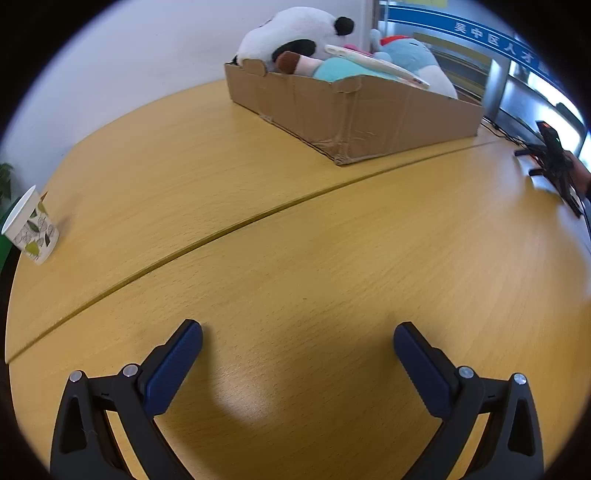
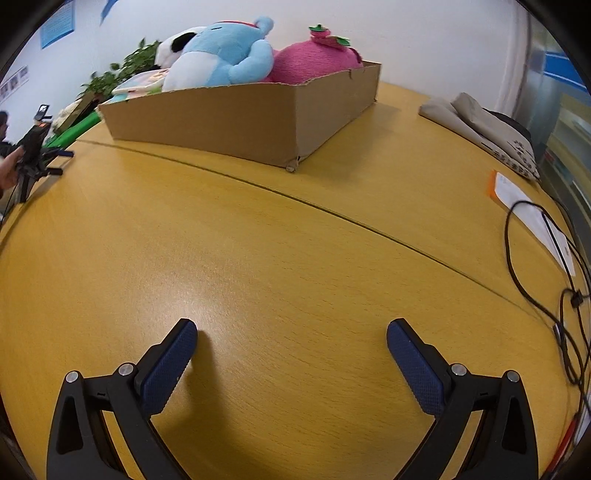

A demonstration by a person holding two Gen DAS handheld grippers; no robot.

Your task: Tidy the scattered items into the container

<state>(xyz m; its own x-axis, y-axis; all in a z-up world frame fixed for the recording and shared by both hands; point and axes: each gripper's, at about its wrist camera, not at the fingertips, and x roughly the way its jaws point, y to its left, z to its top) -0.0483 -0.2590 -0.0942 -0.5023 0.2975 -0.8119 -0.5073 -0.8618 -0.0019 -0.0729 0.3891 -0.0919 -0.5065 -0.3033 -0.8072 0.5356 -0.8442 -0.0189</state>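
A shallow cardboard box (image 1: pixel 369 118) stands at the far side of the wooden table (image 1: pixel 295 258). It holds a panda plush (image 1: pixel 295 33), a light blue plush (image 1: pixel 413 51) and a flat book (image 1: pixel 376 62). In the right wrist view the box (image 2: pixel 236 122) also holds the blue plush (image 2: pixel 225 51) and a pink strawberry plush (image 2: pixel 314 59). My left gripper (image 1: pixel 297 332) is open and empty above bare table, well short of the box. My right gripper (image 2: pixel 291 328) is open and empty, also over bare table.
A paper cup (image 1: pixel 31 229) with a leaf print stands at the table's left edge. A small tripod with a device (image 1: pixel 554 158) stands at the right edge. A folded beige cloth (image 2: pixel 487 129), papers (image 2: pixel 532 214) and black cables (image 2: pixel 546 277) lie on the right side.
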